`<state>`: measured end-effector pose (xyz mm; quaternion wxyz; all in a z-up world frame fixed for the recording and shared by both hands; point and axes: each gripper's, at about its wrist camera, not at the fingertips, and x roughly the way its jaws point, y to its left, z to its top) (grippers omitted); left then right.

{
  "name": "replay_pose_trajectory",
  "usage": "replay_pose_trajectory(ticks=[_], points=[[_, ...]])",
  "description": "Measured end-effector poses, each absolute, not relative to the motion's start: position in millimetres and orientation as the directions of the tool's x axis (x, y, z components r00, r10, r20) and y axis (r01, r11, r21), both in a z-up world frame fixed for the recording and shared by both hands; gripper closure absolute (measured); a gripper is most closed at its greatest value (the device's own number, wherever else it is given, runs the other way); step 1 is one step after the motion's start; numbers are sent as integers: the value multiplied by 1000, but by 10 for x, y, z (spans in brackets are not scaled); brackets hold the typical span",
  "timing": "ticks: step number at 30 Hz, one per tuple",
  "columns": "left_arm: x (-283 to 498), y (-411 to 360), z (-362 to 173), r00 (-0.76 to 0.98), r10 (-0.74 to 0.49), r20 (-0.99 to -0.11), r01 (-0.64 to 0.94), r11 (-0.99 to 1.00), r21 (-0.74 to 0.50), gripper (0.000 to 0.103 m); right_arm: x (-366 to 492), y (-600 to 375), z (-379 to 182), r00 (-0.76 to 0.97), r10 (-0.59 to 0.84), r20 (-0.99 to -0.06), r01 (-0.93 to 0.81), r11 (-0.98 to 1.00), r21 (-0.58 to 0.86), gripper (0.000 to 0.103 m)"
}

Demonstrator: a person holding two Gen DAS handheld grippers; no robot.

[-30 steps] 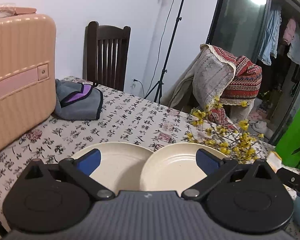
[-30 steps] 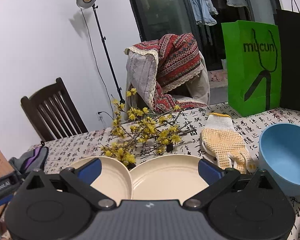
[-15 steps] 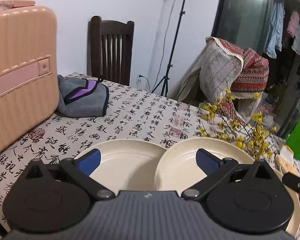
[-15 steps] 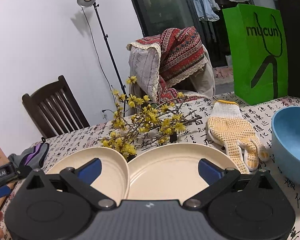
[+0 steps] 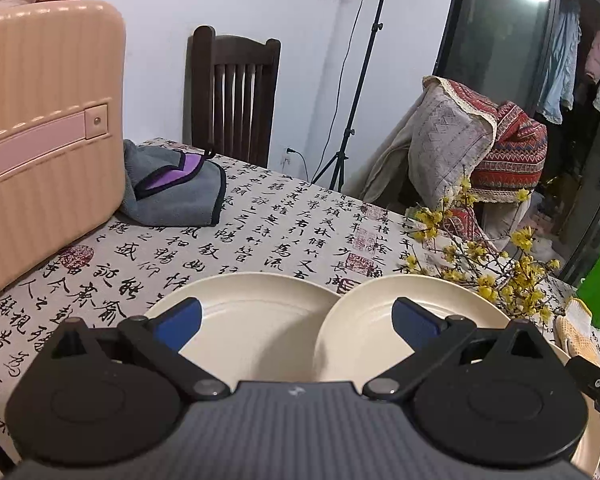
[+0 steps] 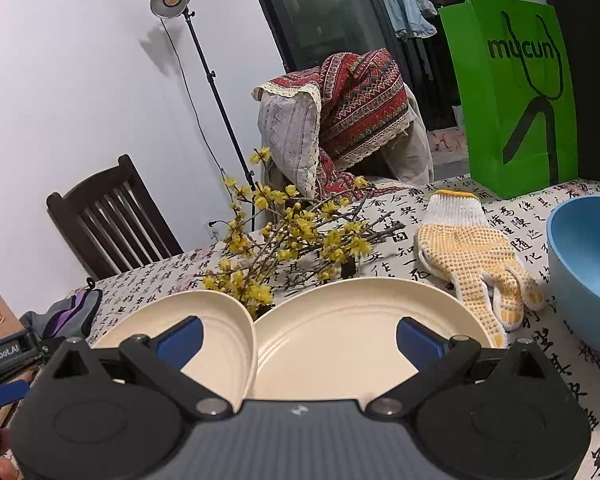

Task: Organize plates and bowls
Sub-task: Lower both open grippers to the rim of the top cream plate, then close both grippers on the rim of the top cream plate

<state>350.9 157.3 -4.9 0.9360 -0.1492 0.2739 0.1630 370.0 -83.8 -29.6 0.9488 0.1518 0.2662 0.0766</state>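
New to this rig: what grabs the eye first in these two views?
Two cream plates side by side at the near table edge: left plate under the open left claw, right plate under the open right claw. Behind them lie yellow blossom branches. A blue bowl sits far right, a pink suitcase far left.
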Motion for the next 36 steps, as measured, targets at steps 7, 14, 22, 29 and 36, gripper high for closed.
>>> replay_pose_trajectory(ticks=[7, 14, 22, 29, 36], points=[[3530, 1514, -82, 799, 227, -557, -370, 916, -157, 0, 3715, -810, -338, 843, 236, -484, -69, 939, 338, 0], [3572, 1562, -144, 781, 199, -591, -369, 912, -180, 7, 3741, -801, -379, 835, 244, -493, -71, 937, 343, 4], [3625, 1689, -258, 739, 170, -652, -414, 878, -240, 24, 3809, -732, -461, 815, 293, -500, -109, 925, 365, 19], [3622, 1694, -279, 746, 157, -647, -407, 876, -257, 24, 3791, -653, -471, 817, 306, -488, -134, 925, 355, 21], [3636, 1600, -280, 752, 165, -638, -380, 900, -215, 24, 3845, -657, -517, 798, 314, -514, -125, 921, 368, 32]])
